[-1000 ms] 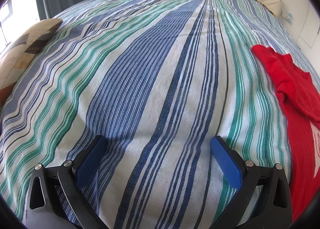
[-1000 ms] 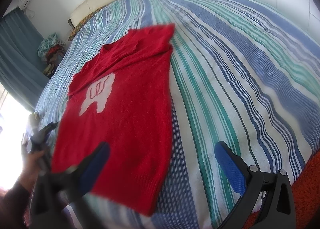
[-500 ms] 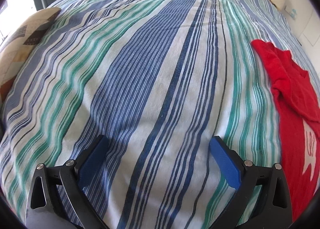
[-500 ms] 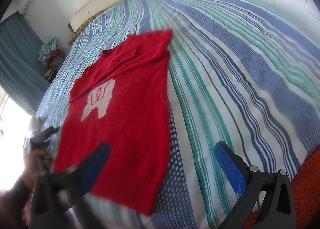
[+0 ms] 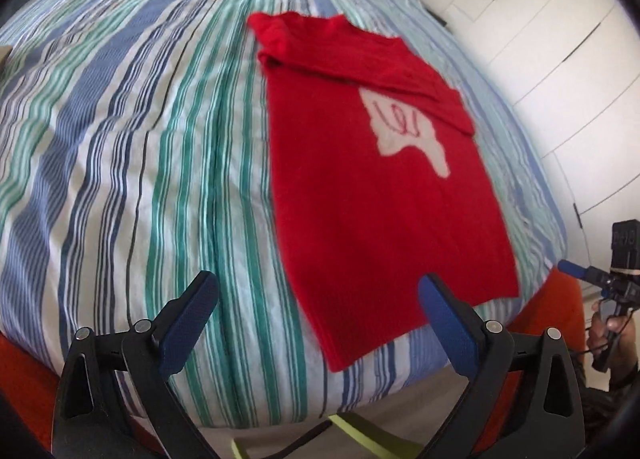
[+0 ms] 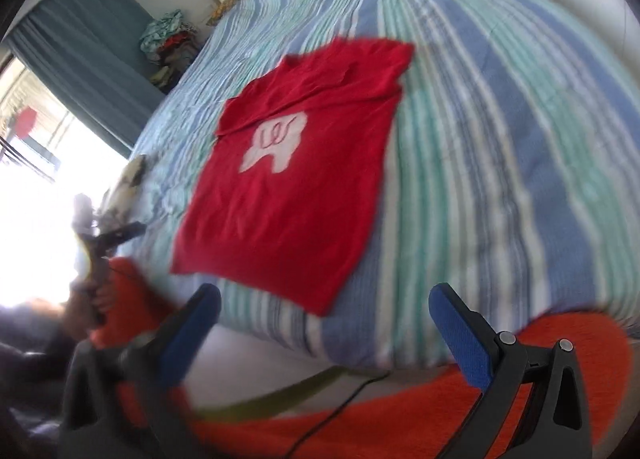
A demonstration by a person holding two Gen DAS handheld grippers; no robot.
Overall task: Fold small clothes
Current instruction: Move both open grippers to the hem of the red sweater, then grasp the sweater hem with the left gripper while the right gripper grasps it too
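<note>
A small red knit sweater (image 5: 372, 187) with a white tooth motif lies flat on the striped bedspread (image 5: 140, 147), its sleeves folded across the chest and its hem near the bed's front edge. It also shows in the right wrist view (image 6: 292, 183). My left gripper (image 5: 316, 311) is open and empty, held off the bed's front edge, below the hem. My right gripper (image 6: 324, 319) is open and empty, also back from the bed's edge, below the hem. Neither touches the sweater.
An orange rug (image 6: 520, 391) lies on the floor below the bed, with a black cable (image 6: 344, 399) across it. White wardrobe doors (image 5: 560, 39) stand to the right. A teal curtain (image 6: 84, 43), a clothes pile (image 6: 168, 39) and a bright window are at the left.
Both grippers have pulled back from over the bed to beyond its front edge. The left view has swung right, so the whole sweater now shows. Both stay open.
</note>
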